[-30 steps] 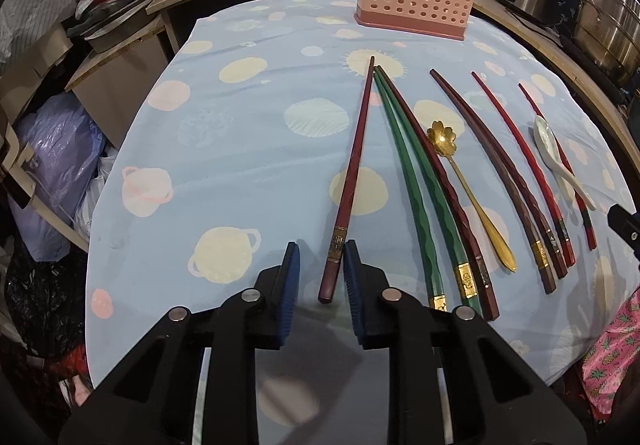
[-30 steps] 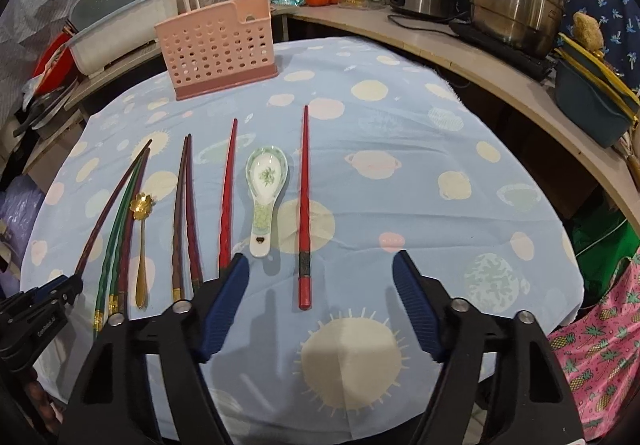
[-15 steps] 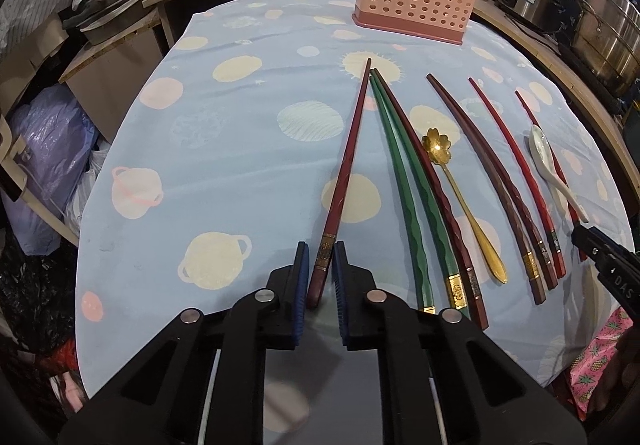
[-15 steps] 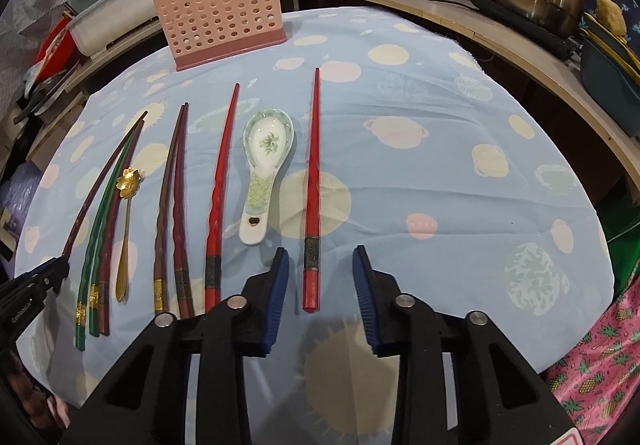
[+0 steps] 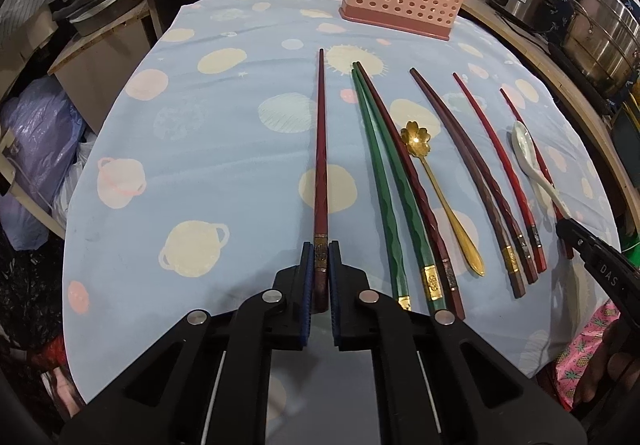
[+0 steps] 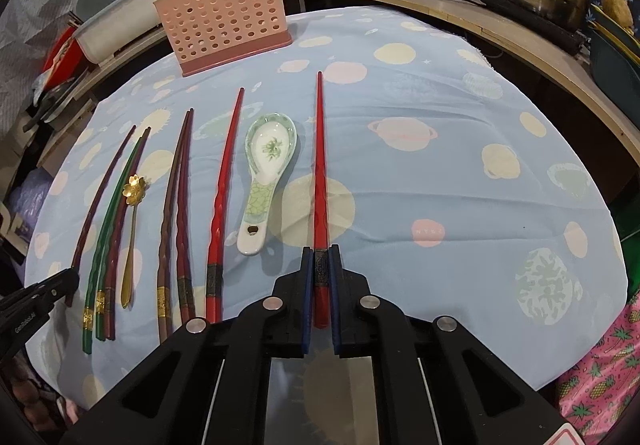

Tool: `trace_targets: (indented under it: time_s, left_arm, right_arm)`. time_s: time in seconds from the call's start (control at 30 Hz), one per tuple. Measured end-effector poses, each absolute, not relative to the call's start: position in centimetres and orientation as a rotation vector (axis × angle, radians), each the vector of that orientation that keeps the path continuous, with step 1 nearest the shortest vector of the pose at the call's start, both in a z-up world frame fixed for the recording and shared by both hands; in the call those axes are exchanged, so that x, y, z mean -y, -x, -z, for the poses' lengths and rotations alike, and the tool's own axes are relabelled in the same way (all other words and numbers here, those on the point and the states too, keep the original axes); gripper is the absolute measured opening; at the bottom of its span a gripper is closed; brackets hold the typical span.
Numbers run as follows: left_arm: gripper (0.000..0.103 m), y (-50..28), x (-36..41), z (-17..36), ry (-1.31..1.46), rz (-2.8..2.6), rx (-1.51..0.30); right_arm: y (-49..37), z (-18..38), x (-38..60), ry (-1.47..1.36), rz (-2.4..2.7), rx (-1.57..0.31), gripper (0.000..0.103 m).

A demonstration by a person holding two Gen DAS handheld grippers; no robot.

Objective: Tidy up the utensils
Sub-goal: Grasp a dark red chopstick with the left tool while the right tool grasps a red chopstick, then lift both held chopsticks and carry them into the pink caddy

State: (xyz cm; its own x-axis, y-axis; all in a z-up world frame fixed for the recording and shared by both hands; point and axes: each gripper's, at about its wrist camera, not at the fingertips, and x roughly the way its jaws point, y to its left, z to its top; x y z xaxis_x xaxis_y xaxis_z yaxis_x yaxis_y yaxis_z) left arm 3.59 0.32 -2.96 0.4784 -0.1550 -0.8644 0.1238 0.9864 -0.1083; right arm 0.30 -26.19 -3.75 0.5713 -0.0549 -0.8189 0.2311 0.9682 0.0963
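The left hand-held gripper (image 5: 319,257) slants down at the tabletop (image 5: 200,149), its blue pads having just closed onto the banded end of a dark maroon chopstick (image 5: 321,149) lying flat on the planet-print cloth. The right hand-held gripper (image 6: 321,259) slants down likewise, pinching the thick end of a glossy red chopstick (image 6: 320,157) beside a ceramic spoon (image 6: 266,173). A perforated pink basket (image 6: 224,29) stands beyond.
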Motion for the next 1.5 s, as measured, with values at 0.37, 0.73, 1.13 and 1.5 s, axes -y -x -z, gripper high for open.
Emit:
trace_targets:
  time_s: [0.37,0.73,1.13,1.5]
  left_arm:
    - [0.007,-1.7,-1.3,-0.6,0.049,0.175,-0.986]
    - [0.007,-0.6,-1.3,-6.9,0.055,0.187,-0.831]
    - [0.007,-4.6,-1.1,-14.3,0.049,0.164,-0.628]
    - [0.007,-11.9,1.1,-21.5,0.031,0.185,-0.469]
  right_arm:
    - [2.2,-0.9,26.7,-0.219,0.157,-0.831,0.007]
    - [3.5,-8.0,27.6,-0.224,0.145,-0.641,0.007]
    - [0.7,-14.0,29.5,-0.212,0.144,-0.495,0.007]
    - [-6.8,-19.6,31.2,-0.213,0.086,-0.423,0.007]
